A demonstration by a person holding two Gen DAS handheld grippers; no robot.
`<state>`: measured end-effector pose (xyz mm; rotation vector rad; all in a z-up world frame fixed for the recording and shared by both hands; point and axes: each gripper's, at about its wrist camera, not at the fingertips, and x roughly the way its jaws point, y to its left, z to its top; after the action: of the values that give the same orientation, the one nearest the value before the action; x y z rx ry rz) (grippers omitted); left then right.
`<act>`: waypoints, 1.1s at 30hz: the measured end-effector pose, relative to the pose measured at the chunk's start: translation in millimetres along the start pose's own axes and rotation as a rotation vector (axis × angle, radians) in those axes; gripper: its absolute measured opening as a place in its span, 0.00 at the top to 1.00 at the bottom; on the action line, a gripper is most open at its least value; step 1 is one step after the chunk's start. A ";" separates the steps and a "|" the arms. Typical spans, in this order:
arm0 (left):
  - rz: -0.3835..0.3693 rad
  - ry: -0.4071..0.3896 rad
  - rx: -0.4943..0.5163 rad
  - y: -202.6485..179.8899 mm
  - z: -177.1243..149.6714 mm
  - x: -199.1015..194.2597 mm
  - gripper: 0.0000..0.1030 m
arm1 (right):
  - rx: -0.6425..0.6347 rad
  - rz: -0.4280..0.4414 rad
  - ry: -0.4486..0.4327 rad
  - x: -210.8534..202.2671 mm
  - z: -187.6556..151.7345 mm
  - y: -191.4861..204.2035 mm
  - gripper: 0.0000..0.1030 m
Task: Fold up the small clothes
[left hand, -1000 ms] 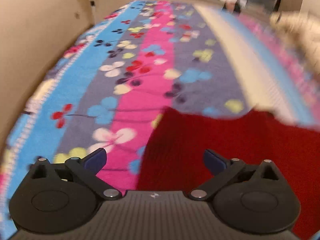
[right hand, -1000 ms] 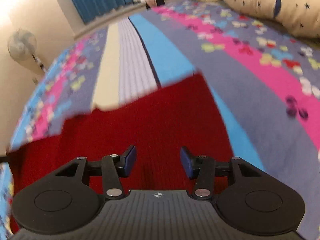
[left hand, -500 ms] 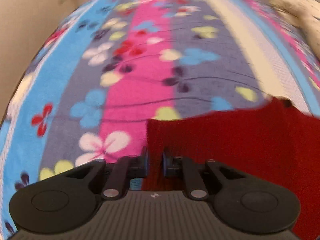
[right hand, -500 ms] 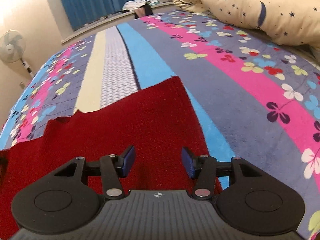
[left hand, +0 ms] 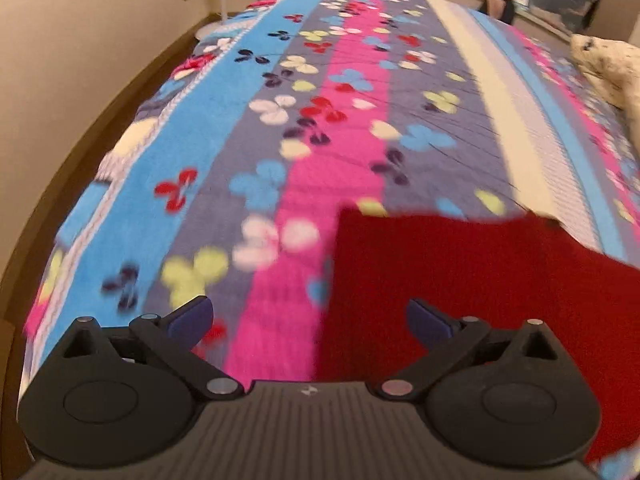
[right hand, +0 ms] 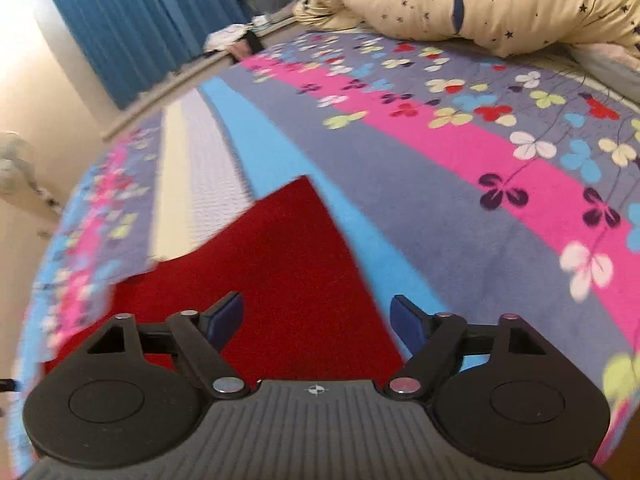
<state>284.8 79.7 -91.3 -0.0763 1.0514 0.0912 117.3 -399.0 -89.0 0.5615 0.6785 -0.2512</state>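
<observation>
A bed covered by a striped, clover-patterned blanket fills both views; beige walls flank it, blue curtains hang at the far end, a standing fan sits by the wall, and a star-printed duvet is bunched at one side. The red garment lies flat on the blanket below both tools. The left gripper is spread fully wide, released, with the garment's left edge under the gap. The right gripper is also released, over the cloth's right edge. Half a second ago the left jaws were pinched on that edge; both have just been opening.
</observation>
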 end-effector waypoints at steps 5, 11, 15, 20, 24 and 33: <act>0.002 0.004 0.054 -16.4 -78.0 -76.8 0.00 | -0.113 0.038 0.022 -79.5 -40.8 44.4 0.13; -0.055 -0.006 0.090 -32.5 -158.0 -132.5 0.00 | -0.232 0.014 0.005 -135.7 -92.7 66.0 0.11; -0.050 -0.043 0.111 -34.5 -184.4 -153.1 0.00 | -0.284 0.019 -0.042 -161.9 -112.1 71.0 0.11; -0.046 -0.082 0.111 -31.8 -204.7 -174.4 0.00 | -0.338 0.035 -0.073 -186.8 -129.5 76.7 0.11; -0.052 -0.105 0.120 -28.7 -211.5 -186.5 0.00 | -0.365 0.039 -0.084 -198.8 -138.4 78.4 0.11; -0.054 -0.116 0.133 -28.7 -216.5 -192.0 0.00 | -0.356 0.031 -0.092 -205.7 -145.5 78.2 0.11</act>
<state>6.5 20.7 -30.9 0.0211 0.9369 -0.0230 -83.2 -244.0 -15.7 0.2184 0.6073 -0.1213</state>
